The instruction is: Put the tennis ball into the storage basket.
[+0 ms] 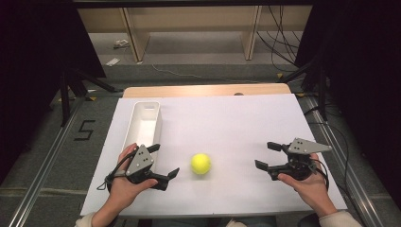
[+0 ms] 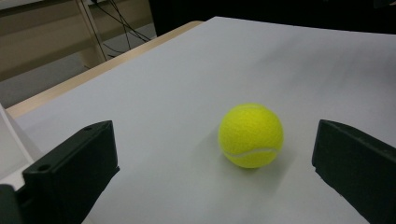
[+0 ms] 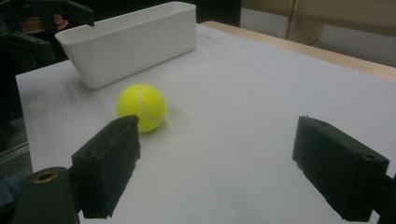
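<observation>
The fuzzy yellow tennis ball (image 1: 201, 163) lies on the white table sheet (image 1: 227, 127), near the long white plastic bin (image 1: 144, 124). The left gripper (image 1: 164, 161), jaws apart, approaches it; the right gripper (image 1: 265, 155) waits, also spread. Next, I think, it must close around the ball.

A long white bin (image 1: 144, 124) lies on the worktop (image 1: 236, 123) near its left edge, running from the far end toward the near one, open side up and empty inside. The worktop is covered by a white sheet, with a strip of bare wood (image 1: 208, 90) showing along its far edge. Beyond that edge stand pale wooden shelf legs (image 1: 135, 35) on a grey floor, with black cables (image 1: 279, 42) trailing at the right. A "5" (image 1: 84, 130) is marked on the floor left of the worktop.
</observation>
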### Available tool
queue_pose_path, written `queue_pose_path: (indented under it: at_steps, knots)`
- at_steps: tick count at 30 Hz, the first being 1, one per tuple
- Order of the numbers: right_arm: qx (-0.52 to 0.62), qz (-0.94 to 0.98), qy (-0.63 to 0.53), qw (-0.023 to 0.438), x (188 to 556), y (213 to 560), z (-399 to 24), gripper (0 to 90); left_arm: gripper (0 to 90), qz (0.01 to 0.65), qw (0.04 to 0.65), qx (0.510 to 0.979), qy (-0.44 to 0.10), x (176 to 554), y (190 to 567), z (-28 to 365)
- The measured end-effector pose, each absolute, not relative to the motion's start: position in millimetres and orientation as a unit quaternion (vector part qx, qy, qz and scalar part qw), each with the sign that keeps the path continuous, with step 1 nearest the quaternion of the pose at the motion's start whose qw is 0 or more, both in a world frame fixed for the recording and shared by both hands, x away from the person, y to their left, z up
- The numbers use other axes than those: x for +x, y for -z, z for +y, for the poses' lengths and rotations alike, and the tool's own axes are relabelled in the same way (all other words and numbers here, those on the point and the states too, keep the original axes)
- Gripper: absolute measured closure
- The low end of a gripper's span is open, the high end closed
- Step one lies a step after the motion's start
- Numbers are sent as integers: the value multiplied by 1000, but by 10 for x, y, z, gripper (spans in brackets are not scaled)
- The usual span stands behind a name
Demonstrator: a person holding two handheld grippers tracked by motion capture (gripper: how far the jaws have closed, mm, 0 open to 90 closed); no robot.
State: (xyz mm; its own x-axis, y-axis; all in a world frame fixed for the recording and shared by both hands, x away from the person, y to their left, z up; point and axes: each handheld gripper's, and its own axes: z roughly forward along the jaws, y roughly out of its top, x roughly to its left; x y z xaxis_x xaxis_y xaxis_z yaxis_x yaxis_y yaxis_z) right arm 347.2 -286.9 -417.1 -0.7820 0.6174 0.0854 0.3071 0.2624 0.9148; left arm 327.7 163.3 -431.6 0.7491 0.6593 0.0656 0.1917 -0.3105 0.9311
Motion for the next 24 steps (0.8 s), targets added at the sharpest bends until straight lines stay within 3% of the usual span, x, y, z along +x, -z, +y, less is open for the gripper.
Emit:
queue_pose_path:
  at_steps: [24]
  knots:
    - [271, 796, -524, 135, 3505, 4182, -2655, 156, 0, 269, 518, 781, -222, 3268, 4318, 1627]
